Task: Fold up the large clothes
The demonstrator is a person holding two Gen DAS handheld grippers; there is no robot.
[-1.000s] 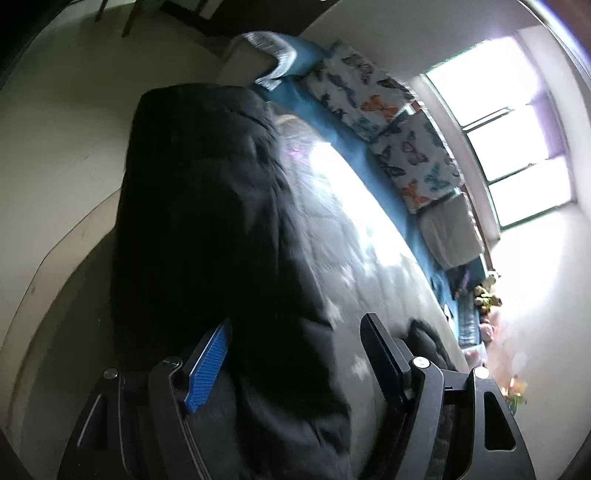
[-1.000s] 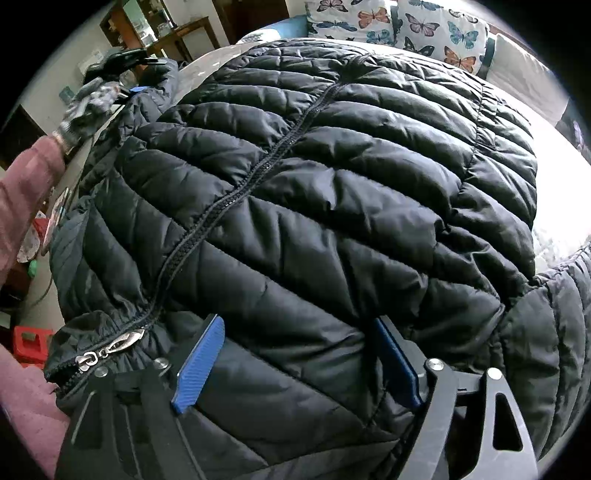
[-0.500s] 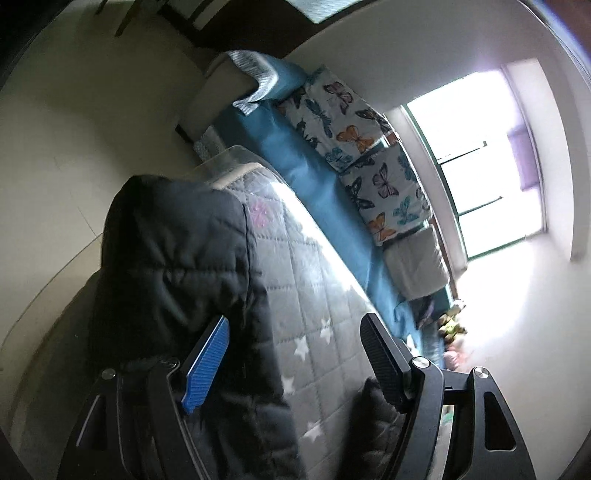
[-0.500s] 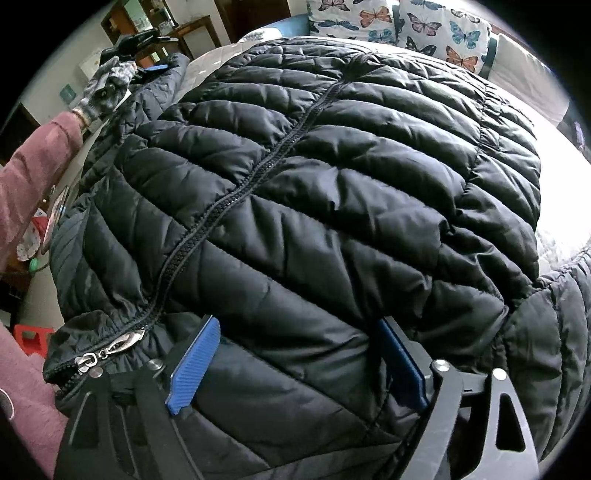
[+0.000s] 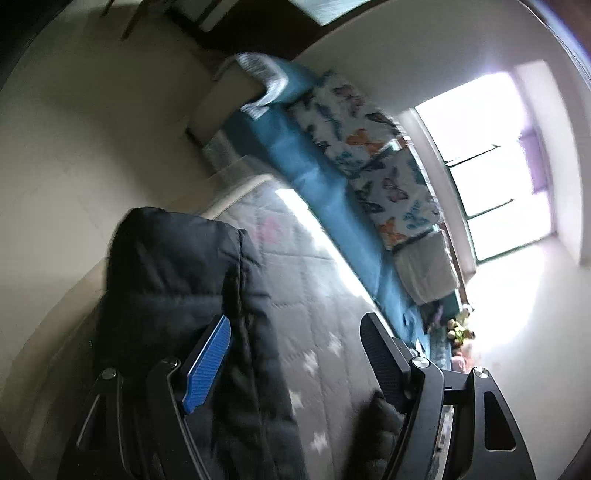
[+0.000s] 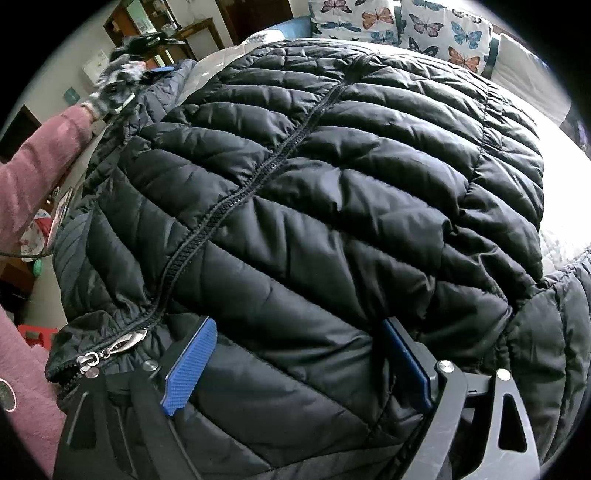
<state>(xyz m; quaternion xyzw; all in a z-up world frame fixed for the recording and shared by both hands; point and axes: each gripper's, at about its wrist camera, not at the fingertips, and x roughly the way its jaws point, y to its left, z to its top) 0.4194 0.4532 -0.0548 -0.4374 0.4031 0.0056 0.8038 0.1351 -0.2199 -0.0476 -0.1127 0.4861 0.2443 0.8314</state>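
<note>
A black quilted puffer jacket [image 6: 332, 192] lies spread on a grey star-print quilt [image 5: 317, 295], zipper [image 6: 236, 199] closed and running up the middle. My right gripper [image 6: 295, 354] is open, its jaws wide apart over the jacket's hem near the silver zipper pull [image 6: 122, 343]. My left gripper [image 5: 295, 350] is open above the jacket's sleeve [image 5: 177, 280], which lies under its blue left pad [image 5: 207, 365]. In the right wrist view the left gripper [image 6: 159, 68] shows far left, held by a gloved hand over the sleeve's end.
A blue sofa [image 5: 317, 173] with butterfly cushions [image 5: 373, 147] runs along the quilt's far side under a bright window [image 5: 491, 162]. Pale floor [image 5: 74, 147] lies left of the surface. Wooden furniture [image 6: 159, 26] stands beyond. My pink-sleeved arm [image 6: 40, 147] reaches across at left.
The left gripper has moved along the sleeve toward its end, so less black fabric and more quilt and sofa show. The right gripper has stayed open over the hem.
</note>
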